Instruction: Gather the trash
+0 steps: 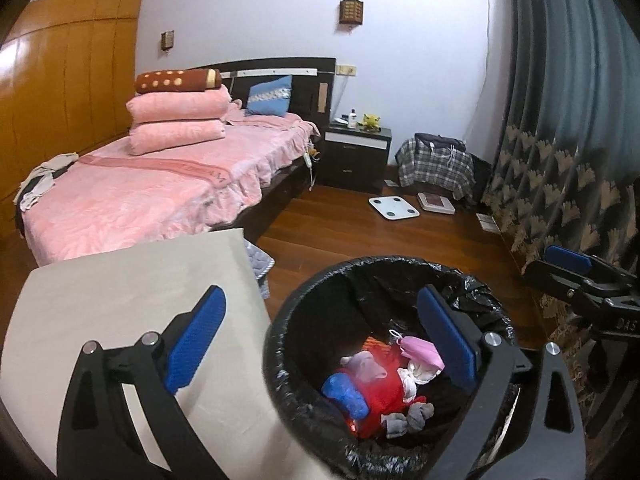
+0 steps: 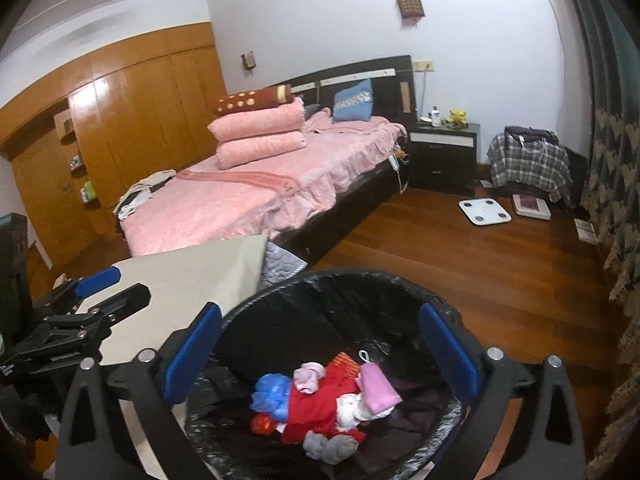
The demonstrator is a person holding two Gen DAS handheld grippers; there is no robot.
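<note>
Left wrist view: the left gripper (image 1: 320,344) has its blue pads spread wide and empty — one over a beige table (image 1: 120,300), one over the bin (image 1: 280,332). Right gripper (image 2: 320,354) likewise stands wide apart, holding nothing, straddling the bin's black-lined rim. Trash (image 2: 324,404) — red, blue, pink and grey wads — lies at the bottom. Beyond, a pink bed (image 1: 140,196).

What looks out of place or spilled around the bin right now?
Nothing spilled: the trash lies inside the lined bin. Odd bits: crumpled clothes hang off the bed's far edge, and two scales sit loose on the floor.
</note>
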